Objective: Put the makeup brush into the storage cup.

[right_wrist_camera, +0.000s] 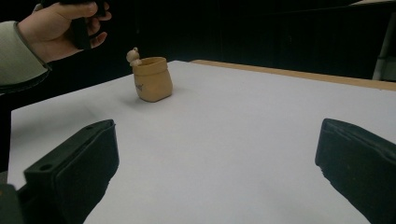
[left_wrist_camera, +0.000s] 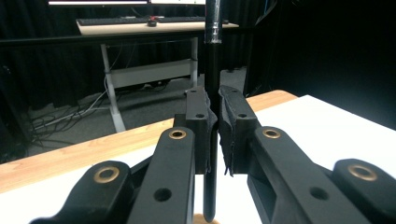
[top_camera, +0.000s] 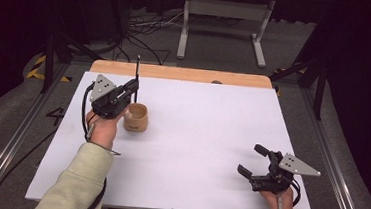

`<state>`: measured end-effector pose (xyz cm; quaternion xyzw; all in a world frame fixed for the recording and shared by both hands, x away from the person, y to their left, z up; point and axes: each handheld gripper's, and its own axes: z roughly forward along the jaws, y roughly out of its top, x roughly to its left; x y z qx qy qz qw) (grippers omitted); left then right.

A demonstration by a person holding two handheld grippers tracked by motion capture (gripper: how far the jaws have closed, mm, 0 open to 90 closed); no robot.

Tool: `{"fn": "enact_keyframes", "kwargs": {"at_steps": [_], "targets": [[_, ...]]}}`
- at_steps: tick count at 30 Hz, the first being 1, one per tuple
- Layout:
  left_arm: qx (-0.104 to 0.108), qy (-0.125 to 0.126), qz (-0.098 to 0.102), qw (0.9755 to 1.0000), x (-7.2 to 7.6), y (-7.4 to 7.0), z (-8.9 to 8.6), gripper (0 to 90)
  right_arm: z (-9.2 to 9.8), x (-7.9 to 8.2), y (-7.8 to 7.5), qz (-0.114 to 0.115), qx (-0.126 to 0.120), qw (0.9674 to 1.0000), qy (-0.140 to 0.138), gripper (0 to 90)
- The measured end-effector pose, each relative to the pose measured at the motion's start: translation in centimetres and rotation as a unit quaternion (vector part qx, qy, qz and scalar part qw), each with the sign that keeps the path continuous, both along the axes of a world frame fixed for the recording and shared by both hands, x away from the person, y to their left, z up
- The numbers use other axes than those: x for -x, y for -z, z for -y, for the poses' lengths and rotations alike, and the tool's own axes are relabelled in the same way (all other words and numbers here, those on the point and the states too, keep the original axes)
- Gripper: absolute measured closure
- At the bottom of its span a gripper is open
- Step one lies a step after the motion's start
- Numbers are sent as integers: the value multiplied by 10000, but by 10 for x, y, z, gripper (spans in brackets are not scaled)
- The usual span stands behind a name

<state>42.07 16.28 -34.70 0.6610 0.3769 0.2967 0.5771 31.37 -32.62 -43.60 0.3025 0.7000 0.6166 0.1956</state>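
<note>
Presently, at the left of the white table (top_camera: pixel 195 150), the left gripper (top_camera: pixel 133 86) is seen raised above the surface, its jaws pressed together on a thin black pen (top_camera: pixel 137 78) that is held upright; in the left gripper view the pen (left_wrist_camera: pixel 212 93) is pinched between the two pads (left_wrist_camera: pixel 201 126), with its lower tip hanging just over a tan rim at the bottom edge. Just beside that gripper, a small tan pot (top_camera: pixel 136 117) is set on the table, a little figure fixed at its rim; the pen's tip is judged to be above the pot's mouth, not yet inside it. At the right, well apart, the right gripper (top_camera: pixel 254 162) is rested near the table's near edge with its jaws spread and nothing between them.

Risks noted: the pot looks light and could be tipped or pushed if the pen were lowered against its rim or the figure; the slim pen could slip or tilt in the pads if the pinch were eased too soon.
</note>
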Motion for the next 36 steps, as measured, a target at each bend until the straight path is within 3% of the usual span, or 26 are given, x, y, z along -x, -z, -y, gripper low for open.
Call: {"fn": "enact_keyframes", "kwargs": {"at_steps": [11, 36], "targets": [[-13, -107, 75, 9999, -5, 7, 2, 830, 0, 0, 0, -13, -37, 10000, -10, 0], [120, -360, -202, 9991, -20, 37, -3, 828, -1, -1, 2, -78, -84, 9999, -77, 0]]}}
